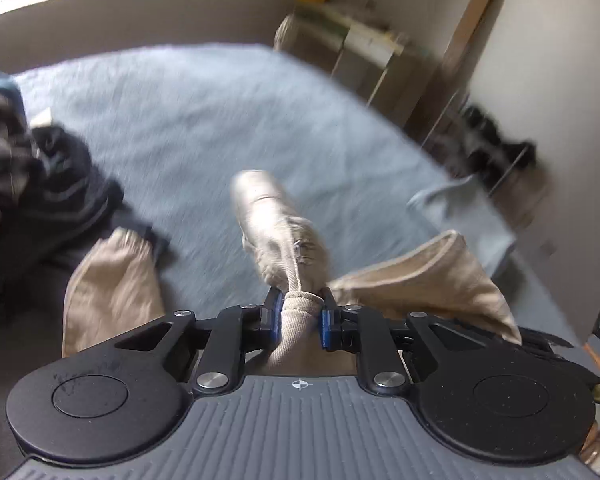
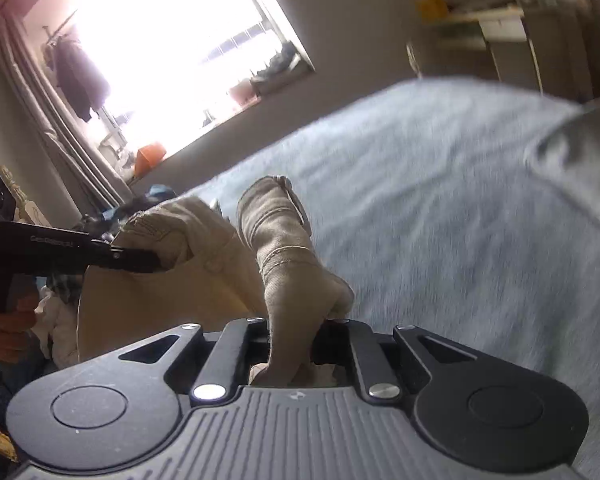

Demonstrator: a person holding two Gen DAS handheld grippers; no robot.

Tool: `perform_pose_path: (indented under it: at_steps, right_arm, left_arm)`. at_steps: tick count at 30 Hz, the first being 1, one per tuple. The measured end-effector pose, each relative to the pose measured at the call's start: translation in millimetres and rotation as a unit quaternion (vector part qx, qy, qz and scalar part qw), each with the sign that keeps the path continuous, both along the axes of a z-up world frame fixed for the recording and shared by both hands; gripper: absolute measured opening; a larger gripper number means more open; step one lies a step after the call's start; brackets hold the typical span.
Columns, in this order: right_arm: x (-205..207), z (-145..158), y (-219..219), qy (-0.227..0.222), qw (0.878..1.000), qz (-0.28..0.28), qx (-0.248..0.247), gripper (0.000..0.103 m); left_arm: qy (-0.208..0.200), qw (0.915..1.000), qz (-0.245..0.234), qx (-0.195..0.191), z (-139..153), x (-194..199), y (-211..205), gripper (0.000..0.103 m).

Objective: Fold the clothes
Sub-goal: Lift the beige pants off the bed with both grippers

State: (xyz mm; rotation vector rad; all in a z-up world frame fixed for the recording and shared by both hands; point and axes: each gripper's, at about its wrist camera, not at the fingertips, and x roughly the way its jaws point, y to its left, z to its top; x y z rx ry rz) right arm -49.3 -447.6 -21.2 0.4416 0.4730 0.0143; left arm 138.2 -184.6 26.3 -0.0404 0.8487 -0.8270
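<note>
Left wrist view: left gripper (image 1: 302, 312) has its jaws closed on a bunched fold of the beige trousers (image 1: 284, 236), blue pads pinching a thick hem or waistband edge. The garment hangs above the blue bed (image 1: 188, 120), with one part drooping lower left and another flap spreading right. Cloth looks soft, medium-weight, limp; it sags freely, so it should want two holds on an edge to stay spread. The gathered ridge runs away from the camera, roughly up the frame. Dark clothes pile (image 1: 40, 184) lies at the left on the bed.

Right wrist view: right gripper (image 2: 290, 340) jaws closed on another bunch of the trousers (image 2: 276, 240), a seamed ridge rising upward from the jaws. Left gripper (image 2: 140, 260) enters from the left, clamped on the same cloth. Between the holds the fabric slumps; its long axis likely hangs downward, out of sight. The stitched edges look the firmest grip points.
</note>
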Motion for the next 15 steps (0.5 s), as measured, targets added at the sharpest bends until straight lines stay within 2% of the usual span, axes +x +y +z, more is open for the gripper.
perform_pose_path:
  at_steps: [2, 4, 8, 10, 12, 15]
  right_arm:
    - [-8, 46, -8, -0.051, 0.997, -0.017, -0.046, 0.011]
    - [-21, 93, -15, -0.102, 0.99, -0.029, -0.089, 0.011]
    - [-56, 189, -25, -0.194, 0.962, -0.059, -0.182, 0.011]
    - [-75, 236, -22, -0.242, 0.941, -0.078, -0.222, 0.011]
    - [-95, 281, -17, -0.292, 0.915, -0.096, -0.26, 0.011]
    - [-124, 339, -4, -0.36, 0.869, -0.124, -0.316, 0.011]
  left_arm:
    - [-0.026, 0.9987, -0.006, -0.045, 38, -16, -5, 0.015]
    - [-0.054, 0.9935, -0.019, -0.098, 79, -34, -11, 0.015]
    - [-0.114, 0.9738, -0.057, -0.188, 159, -77, -24, 0.014]
    - [-0.143, 0.9595, -0.077, -0.23, 191, -100, -24, 0.014]
    - [-0.164, 0.9413, -0.098, -0.278, 220, -120, -21, 0.014]
    - [-0.183, 0.9131, -0.122, -0.344, 256, -142, -13, 0.014]
